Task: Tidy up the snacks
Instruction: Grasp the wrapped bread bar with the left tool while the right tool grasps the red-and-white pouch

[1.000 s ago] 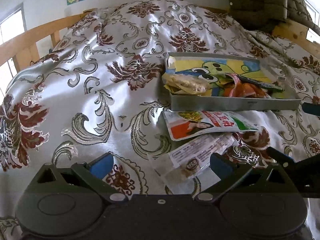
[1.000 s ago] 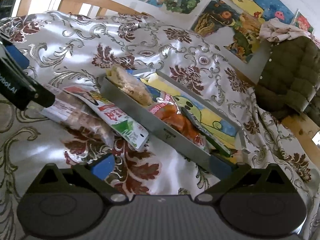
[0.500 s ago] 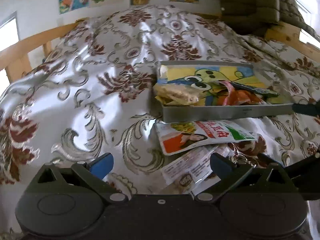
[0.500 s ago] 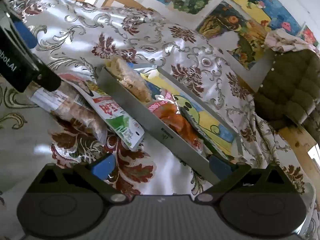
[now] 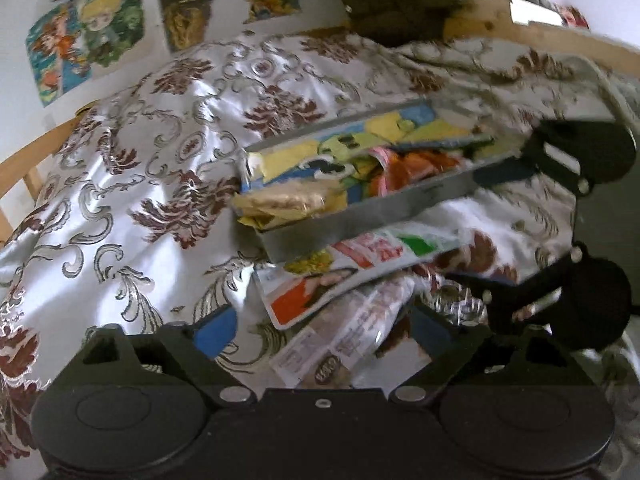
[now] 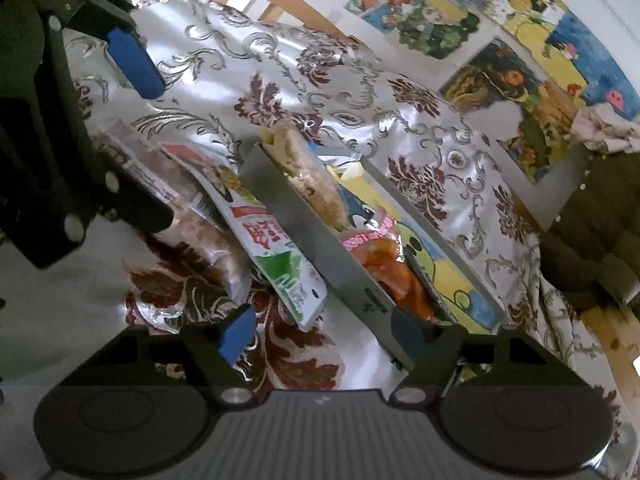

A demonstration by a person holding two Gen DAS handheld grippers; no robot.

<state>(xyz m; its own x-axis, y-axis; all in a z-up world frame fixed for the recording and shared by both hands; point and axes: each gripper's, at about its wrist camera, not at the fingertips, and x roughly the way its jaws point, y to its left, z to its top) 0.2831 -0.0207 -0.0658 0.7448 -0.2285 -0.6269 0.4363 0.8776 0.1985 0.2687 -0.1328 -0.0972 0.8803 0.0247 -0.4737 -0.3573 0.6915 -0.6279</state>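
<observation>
Both sets of jaws are narrowing, and neither presses on anything yet. The left gripper has the clear-wrapped snack pack lying between its fingers, untouched; its line along the pack suggests that pack is the pick it is lining up. The right gripper straddles the near corner of the grey tray, with patterned bedspread between its pads, seemingly ready to steady the tray. Just in front of the tray, partly tucked under its near wall, lies the red, white and green pouch, overlapping the clear pack. Inside the tray sit a pale cracker packet at its left end and an orange bag near the middle, over a cartoon-printed lining. Beyond the tray the bedspread rises to a wooden bed frame.
</observation>
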